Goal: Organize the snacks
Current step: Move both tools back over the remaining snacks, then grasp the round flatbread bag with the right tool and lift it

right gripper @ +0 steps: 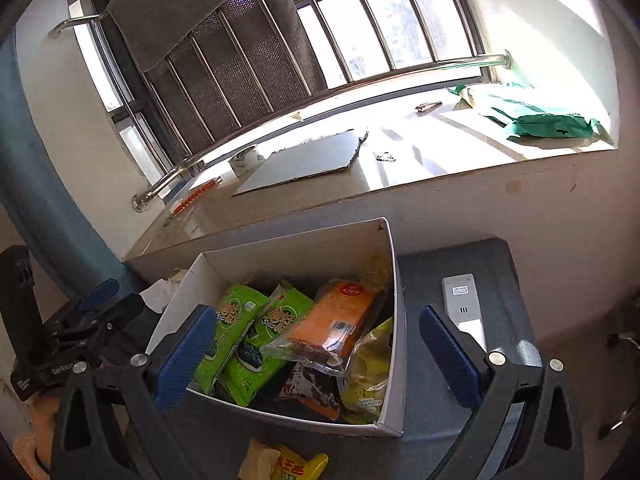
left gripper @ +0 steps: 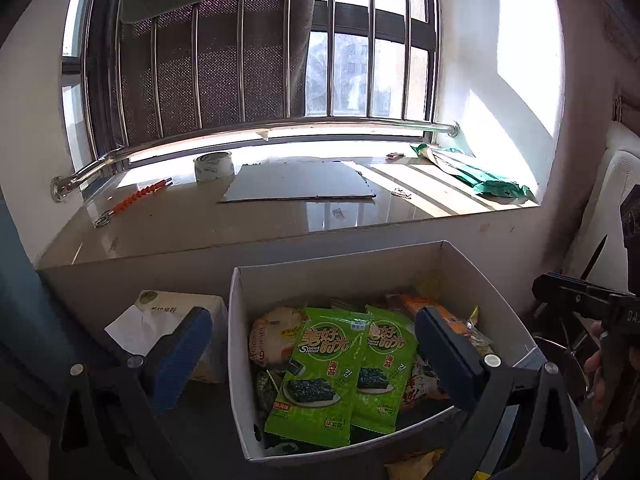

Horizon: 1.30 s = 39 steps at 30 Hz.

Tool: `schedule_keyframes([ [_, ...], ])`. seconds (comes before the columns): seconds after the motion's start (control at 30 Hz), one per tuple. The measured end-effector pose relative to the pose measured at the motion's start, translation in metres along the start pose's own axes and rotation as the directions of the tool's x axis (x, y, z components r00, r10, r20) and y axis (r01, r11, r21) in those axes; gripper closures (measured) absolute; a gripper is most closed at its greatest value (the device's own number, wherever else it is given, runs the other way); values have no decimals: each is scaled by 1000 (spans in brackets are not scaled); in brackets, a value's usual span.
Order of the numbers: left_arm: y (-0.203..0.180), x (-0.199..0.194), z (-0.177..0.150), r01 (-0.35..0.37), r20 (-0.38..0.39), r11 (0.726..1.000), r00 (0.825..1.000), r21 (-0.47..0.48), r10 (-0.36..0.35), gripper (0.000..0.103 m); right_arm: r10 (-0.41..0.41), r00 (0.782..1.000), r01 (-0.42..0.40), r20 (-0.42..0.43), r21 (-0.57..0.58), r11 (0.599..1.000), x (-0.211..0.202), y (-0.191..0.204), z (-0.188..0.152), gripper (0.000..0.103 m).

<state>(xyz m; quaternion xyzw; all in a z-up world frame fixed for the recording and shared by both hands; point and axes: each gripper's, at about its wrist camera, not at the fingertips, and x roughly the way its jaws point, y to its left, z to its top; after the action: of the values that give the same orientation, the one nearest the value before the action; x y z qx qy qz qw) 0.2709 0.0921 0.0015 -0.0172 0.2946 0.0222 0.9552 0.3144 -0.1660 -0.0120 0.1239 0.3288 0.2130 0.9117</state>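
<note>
Green seaweed packs [left gripper: 320,376] lie on top in the white box [left gripper: 240,360], beside an orange pack [right gripper: 340,320]. Both the left gripper [left gripper: 312,360] and right gripper [right gripper: 316,356] hover spread, empty. Likely picking next: lower onto one loose pack [right gripper: 296,468] near the box.

The white box [right gripper: 394,320] is open at the top, so entry from above is free, though snack packs [left gripper: 320,376] fill its floor. Its right wall blocks sideways reach; beside it a remote [right gripper: 464,304] lies near the grey surface's [right gripper: 432,412] right edge.
</note>
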Motion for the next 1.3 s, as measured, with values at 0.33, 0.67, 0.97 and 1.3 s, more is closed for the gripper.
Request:
schedule_keyframes([
  [0.33,-13,-89,-27,42,96,999,994,4,-42,0,124,990,-116,69,-108,987,-76,27,-48,0],
  [0.67,-30,-141,-124,53,75,996,996,-65,-48,0,100,994,-90,54,-161,983,-128,32,-148,0],
  [0.97,-39,-152,-200,65,-9,986,998,-155,-68,0,51,998,-52,-37,-41,998,-129,7,-221,0],
  [1.3,-25,-154,-215,44,-13,975,999,-216,-48,0,48,991,-68,-126,-163,984,-102,48,-236,0],
])
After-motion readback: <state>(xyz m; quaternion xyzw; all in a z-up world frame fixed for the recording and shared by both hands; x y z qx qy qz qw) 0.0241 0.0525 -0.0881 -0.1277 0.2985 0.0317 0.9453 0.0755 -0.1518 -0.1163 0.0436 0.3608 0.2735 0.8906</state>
